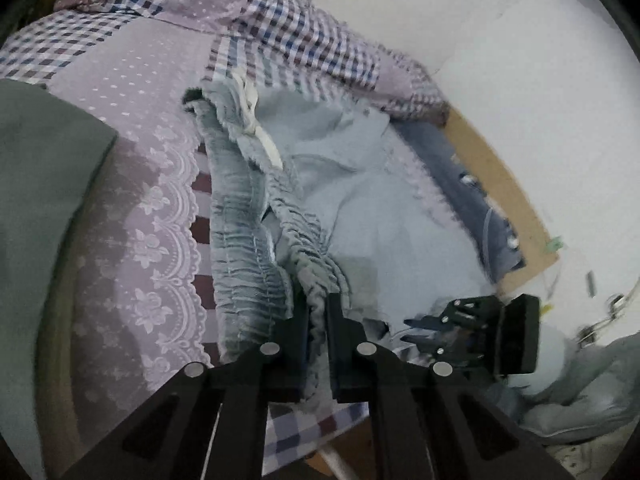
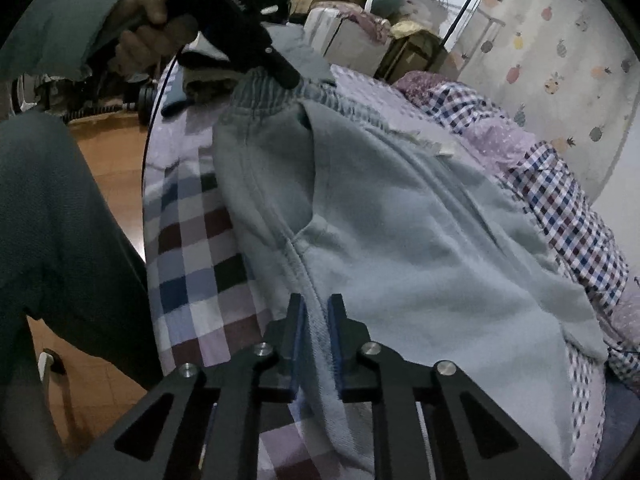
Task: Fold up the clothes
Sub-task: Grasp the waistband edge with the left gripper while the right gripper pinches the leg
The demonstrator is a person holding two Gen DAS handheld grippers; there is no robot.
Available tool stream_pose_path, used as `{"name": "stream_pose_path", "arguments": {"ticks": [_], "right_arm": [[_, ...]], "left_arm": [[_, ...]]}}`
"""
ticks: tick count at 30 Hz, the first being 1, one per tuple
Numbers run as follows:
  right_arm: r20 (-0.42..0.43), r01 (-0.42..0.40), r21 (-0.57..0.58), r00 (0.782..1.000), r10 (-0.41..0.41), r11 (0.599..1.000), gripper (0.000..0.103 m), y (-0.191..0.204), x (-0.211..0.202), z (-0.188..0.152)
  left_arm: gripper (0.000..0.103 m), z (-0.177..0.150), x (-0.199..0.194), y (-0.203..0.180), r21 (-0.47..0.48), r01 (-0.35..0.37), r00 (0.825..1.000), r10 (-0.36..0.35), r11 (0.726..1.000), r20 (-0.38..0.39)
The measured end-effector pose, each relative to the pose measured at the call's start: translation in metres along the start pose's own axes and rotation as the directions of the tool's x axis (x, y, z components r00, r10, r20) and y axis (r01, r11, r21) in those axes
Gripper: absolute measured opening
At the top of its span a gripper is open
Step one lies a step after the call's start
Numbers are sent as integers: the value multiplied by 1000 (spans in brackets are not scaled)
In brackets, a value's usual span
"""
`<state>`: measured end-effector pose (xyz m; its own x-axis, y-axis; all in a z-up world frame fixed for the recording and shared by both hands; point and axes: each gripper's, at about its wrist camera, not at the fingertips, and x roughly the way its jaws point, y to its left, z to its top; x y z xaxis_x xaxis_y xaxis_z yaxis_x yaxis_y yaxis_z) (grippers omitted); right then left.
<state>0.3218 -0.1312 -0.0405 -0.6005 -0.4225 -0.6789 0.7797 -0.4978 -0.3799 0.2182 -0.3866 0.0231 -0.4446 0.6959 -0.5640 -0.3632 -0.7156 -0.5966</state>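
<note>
Pale blue sweatpants [image 2: 400,220] lie on the checked bedspread [image 2: 188,240].

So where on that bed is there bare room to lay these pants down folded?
Freest is the lilac lace-edged bedspread, between the light blue pants and the grey-green cloth. The far side is crowded: a bunched checked quilt and dark blue clothing. Both the left gripper and right gripper grip the pants.

You are looking at light blue-grey pants [image 2: 420,220] made of soft, thick cloth. They are lying spread out and a bit bumpy on the bed. The stretchy waistband [image 1: 248,240] is bunching up into lots of little wrinkles, and one part of it is lifting up off the bed. A white label [image 1: 260,128] is showing inside the top. A side pocket [image 2: 310,184] is gaping open a little.
</note>
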Motion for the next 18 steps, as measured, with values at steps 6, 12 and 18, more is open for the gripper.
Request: {"name": "stream_pose_path", "arguments": {"ticks": [6, 12, 18], "right_arm": [[77, 43, 26, 996, -45, 999, 10, -9, -41, 14], [11, -5, 38, 1000, 5, 999, 11, -2, -17, 3], [-8, -18, 47, 1000, 19, 999, 12, -3, -10, -3]], "left_arm": [[0, -2, -46, 5, -15, 68, 993, -66, 998, 100], [0, -17, -40, 26, -83, -27, 999, 30, 996, 44], [75, -4, 0, 9, -9, -36, 999, 36, 999, -9]]}}
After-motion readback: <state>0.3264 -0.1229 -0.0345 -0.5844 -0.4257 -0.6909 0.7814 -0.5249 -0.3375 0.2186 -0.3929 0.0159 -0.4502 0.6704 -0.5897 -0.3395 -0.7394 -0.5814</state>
